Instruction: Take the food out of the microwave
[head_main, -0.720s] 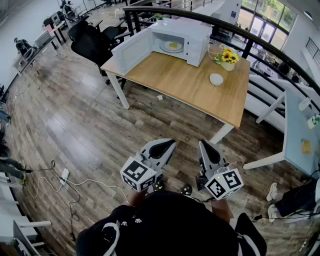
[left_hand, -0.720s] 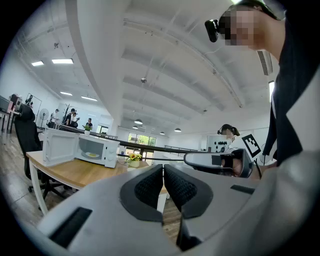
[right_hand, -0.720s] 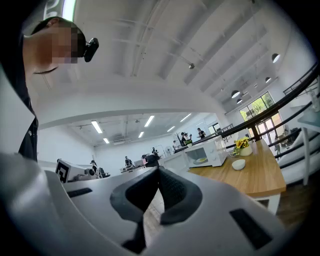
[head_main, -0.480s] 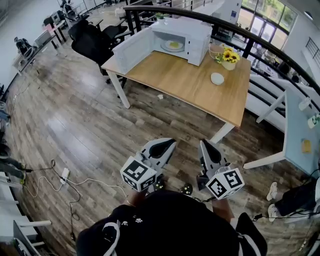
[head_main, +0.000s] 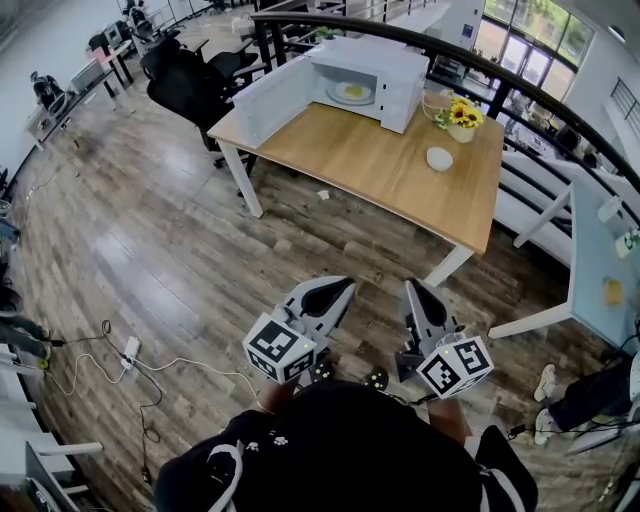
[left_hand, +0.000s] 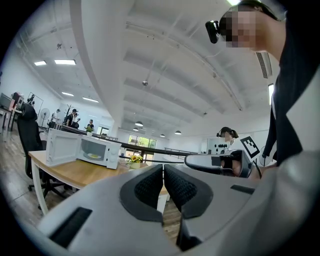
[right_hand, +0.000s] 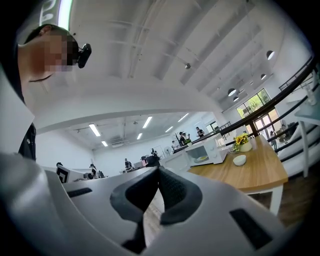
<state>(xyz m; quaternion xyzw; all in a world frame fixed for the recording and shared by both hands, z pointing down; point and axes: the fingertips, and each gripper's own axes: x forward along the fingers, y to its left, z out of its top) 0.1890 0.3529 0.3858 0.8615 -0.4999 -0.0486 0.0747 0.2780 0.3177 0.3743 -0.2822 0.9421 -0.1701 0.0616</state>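
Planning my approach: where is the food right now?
In the head view, the plate of food sits inside the open microwave at the far end of the table, top centre, with the sunflower vase to its right.

text: none legible | signs: only black-white square markers on left cube (head_main: 279, 349), right cube (head_main: 454, 366)

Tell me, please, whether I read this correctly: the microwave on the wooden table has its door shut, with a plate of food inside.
Not quite: the door of the microwave stands open, swung out to the left, as the head view shows. The rest holds: the microwave stands on the wooden table with a plate of food inside.
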